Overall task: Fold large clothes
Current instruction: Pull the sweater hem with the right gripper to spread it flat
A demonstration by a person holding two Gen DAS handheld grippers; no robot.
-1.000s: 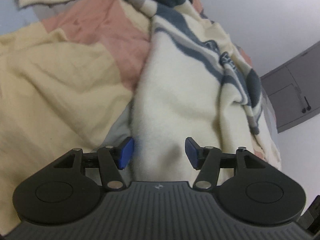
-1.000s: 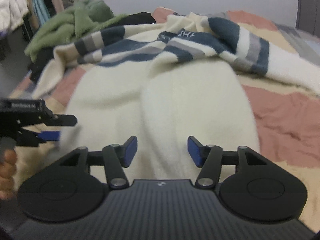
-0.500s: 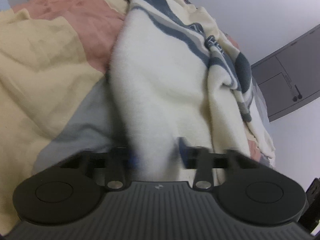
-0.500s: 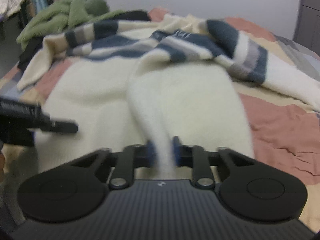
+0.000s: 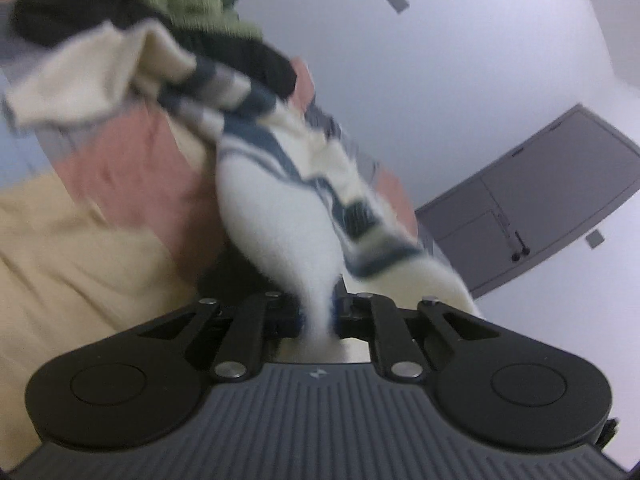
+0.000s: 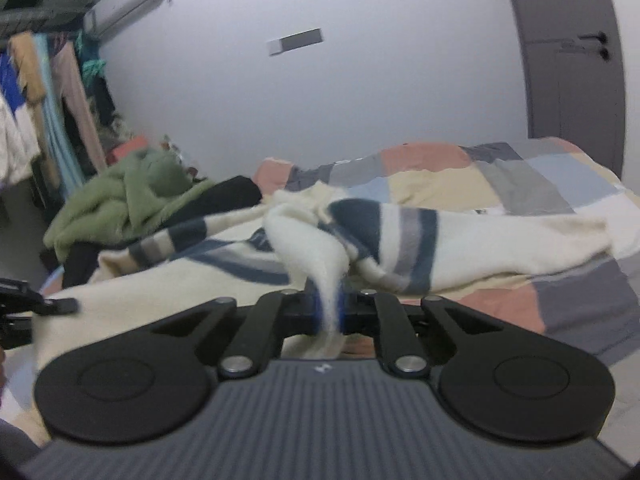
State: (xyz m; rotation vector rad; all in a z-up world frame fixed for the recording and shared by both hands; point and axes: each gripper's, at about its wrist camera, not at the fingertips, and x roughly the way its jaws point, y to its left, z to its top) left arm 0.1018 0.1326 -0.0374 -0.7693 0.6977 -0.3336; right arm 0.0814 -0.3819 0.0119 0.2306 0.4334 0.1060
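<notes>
A large cream fleece sweater (image 6: 500, 240) with navy and grey stripes lies across the bed. My left gripper (image 5: 318, 314) is shut on a pinch of its cream hem, and the sweater (image 5: 280, 208) stretches away from the jaws, lifted and blurred. My right gripper (image 6: 329, 310) is shut on another pinch of the cream hem, which rises in a fold above the jaws. The left gripper also shows at the left edge of the right wrist view (image 6: 36, 306).
The bed has a patchwork cover (image 6: 520, 176) in pink, cream, grey and blue. A green fleece (image 6: 132, 196) and a black garment (image 6: 224, 200) are piled at the bed's far left. Clothes hang on a rack (image 6: 52, 112) at left. A grey door (image 6: 576, 60) stands at right.
Both grippers have shut on the sweater's hem and lifted it off the bed. Both views now tilt up toward the wall.
</notes>
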